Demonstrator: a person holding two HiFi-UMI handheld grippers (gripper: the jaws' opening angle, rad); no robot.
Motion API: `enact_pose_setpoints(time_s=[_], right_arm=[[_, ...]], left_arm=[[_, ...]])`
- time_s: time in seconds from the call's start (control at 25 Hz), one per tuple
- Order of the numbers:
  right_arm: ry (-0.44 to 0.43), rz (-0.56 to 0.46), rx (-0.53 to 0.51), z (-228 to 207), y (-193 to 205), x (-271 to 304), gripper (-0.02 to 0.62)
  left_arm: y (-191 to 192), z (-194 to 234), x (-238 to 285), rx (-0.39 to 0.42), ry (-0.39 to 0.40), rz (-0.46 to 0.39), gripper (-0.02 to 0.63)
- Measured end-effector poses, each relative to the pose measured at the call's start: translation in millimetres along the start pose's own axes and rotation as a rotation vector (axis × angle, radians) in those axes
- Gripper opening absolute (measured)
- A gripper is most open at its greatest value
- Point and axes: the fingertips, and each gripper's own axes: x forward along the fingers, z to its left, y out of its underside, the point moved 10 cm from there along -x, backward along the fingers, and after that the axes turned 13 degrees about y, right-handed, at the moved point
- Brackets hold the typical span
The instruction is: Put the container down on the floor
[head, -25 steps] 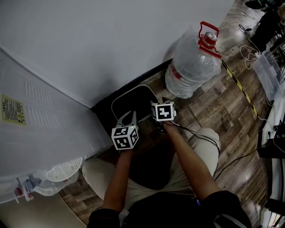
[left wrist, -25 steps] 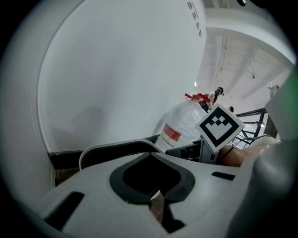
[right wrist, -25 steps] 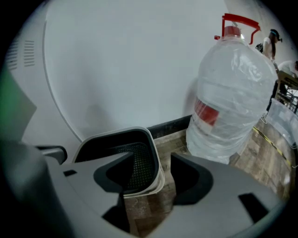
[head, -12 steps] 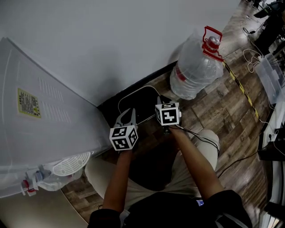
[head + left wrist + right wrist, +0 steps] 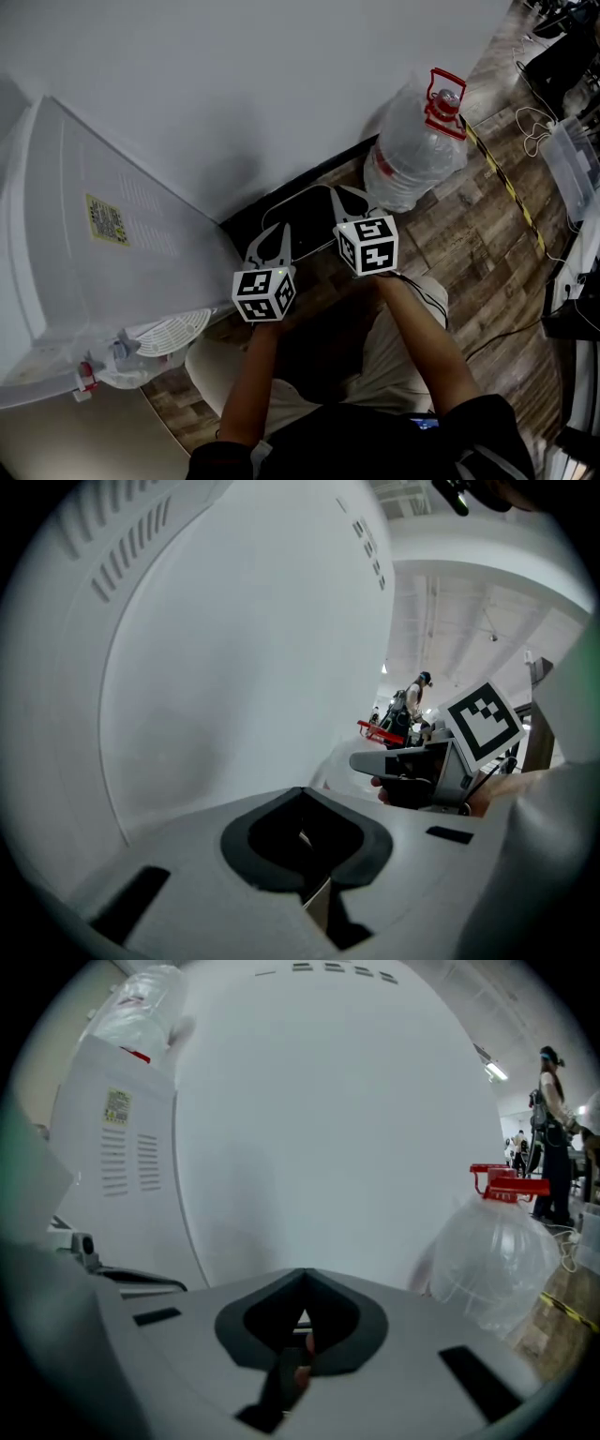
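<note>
Container, dark with a pale rim, is seen lying flat on the wooden floor, set against the black skirting at the foot of the wall and gripped by neither gripper.

Nearest the camera, the person's knees and two forearms are seen, stretched towards 12 o'clock. The left gripper is shown over the container's edge, at about 8 o'clock of its middle, with its marker cube closer to the person. In the left gripper view its jaws are seen pressed together, with nothing clamped between them. The right gripper is held at about 2 o'clock of the container's middle. Its jaws have just been closed together, and nothing is caught between them. The two grippers are kept near each other but apart.

At 9 o'clock of the left gripper a large white appliance with a yellow label is seen, with a small tap and a round white grille at its near end. Beyond the right gripper, at about 1 o'clock, a big clear water bottle with a red cap and handle is stood on the floor beside the wall. Farther off, at 2 o'clock, yellow-and-black tape and loose cables are laid across the boards.
</note>
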Motion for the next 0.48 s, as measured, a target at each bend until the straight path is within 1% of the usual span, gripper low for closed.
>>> enact_pose_setpoints(time_s=[0.12, 0.24, 0.32, 0.4, 0.48], right_arm=[[-0.013, -0.005, 0.016, 7, -18, -13, 0.028], [-0.027, -0.002, 0.030, 8, -42, -29, 0.028], [-0.023, 0.004, 0.043, 6, -62, -41, 0.028], [-0.010, 0.010, 0.037, 7, -86, -54, 0.028], [-0.016, 0.008, 0.028, 11, -114, -68, 0.028]], left_arm=[[-23, -9, -8, -0.006, 0.021, -0.002, 0.015], [-52, -24, -14, 0.013, 0.059, -0.015, 0.015], [-74, -39, -20, 0.032, 0.074, -0.027, 0.015], [-98, -55, -28, 0.056, 0.074, -0.037, 0.015], [-125, -68, -36, 0.076, 0.075, -0.045, 0.015]])
